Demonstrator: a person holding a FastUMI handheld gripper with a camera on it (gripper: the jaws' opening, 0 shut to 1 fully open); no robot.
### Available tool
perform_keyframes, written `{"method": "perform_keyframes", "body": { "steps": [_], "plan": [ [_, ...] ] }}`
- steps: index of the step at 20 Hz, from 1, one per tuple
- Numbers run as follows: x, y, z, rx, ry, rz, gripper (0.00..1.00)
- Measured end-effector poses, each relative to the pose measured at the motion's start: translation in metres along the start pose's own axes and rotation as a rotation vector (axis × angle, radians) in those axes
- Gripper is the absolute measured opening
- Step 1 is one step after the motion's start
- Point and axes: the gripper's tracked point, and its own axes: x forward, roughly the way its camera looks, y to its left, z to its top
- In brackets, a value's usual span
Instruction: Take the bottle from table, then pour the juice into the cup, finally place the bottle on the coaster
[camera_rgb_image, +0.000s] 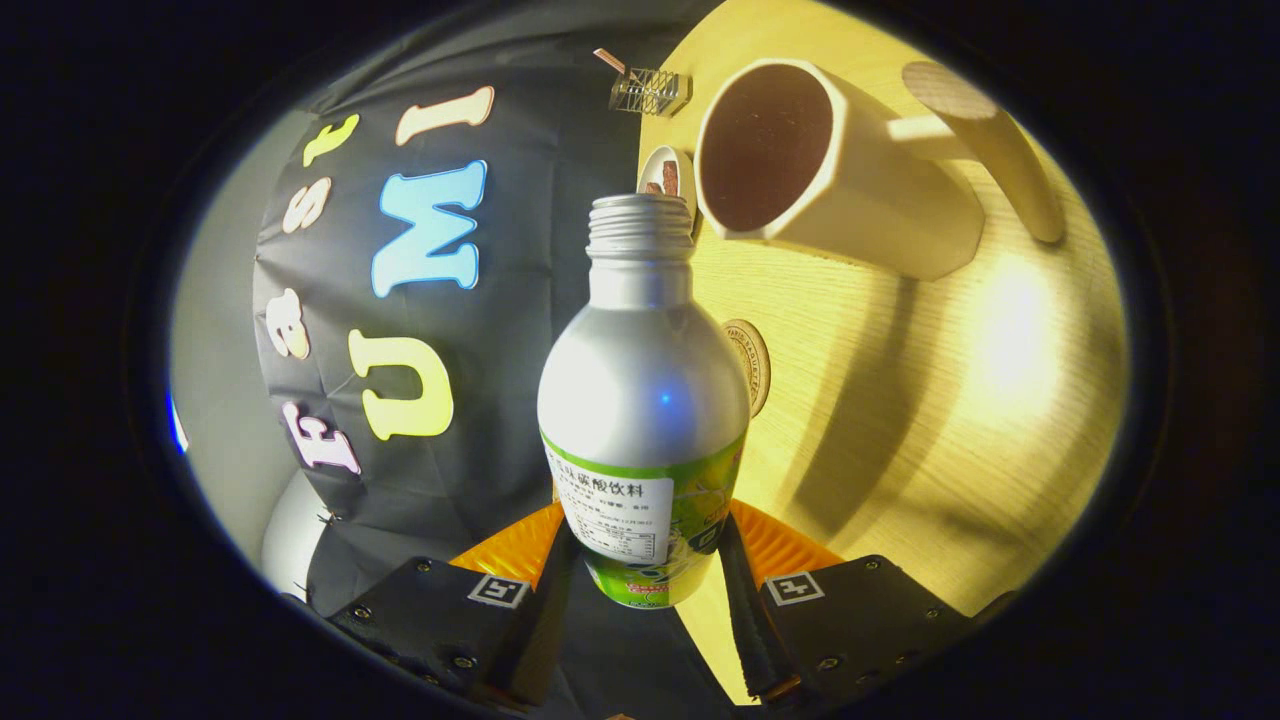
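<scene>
My gripper (645, 560) is shut on the lower body of a silver bottle (645, 380) with a green label; both fingers press its sides. The bottle has no cap, and its threaded mouth reaches toward the rim of a cream cup (830, 170) with a long handle. The whole scene is rolled sideways, so bottle and gripper are tipped over the wooden table (950, 420). The cup's inside looks dark. A round coaster (752, 365) lies on the table just behind the bottle's shoulder, partly hidden by it.
A small white dish (668, 175) with something brown in it sits beyond the bottle mouth, beside the cup. A small wire rack (650, 90) stands at the table's far edge. A round wooden disc (945, 90) lies past the cup's handle.
</scene>
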Motion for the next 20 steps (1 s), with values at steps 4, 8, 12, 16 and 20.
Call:
{"method": "perform_keyframes", "body": {
  "steps": [4, 8, 12, 16, 20],
  "plan": [
    [-0.0037, 0.002, 0.0062, 0.061, -0.019, 0.017, 0.71],
    [-0.0038, 0.0065, 0.0092, 0.103, -0.027, 0.028, 0.71],
    [-0.0035, 0.0074, 0.0095, 0.143, -0.023, 0.025, 0.71],
    [-0.0011, 0.0081, 0.0066, 0.18, -0.011, 0.012, 0.71],
    [0.0004, 0.0091, 0.0009, 0.209, 0.009, 0.014, 0.71]
  ]
}}
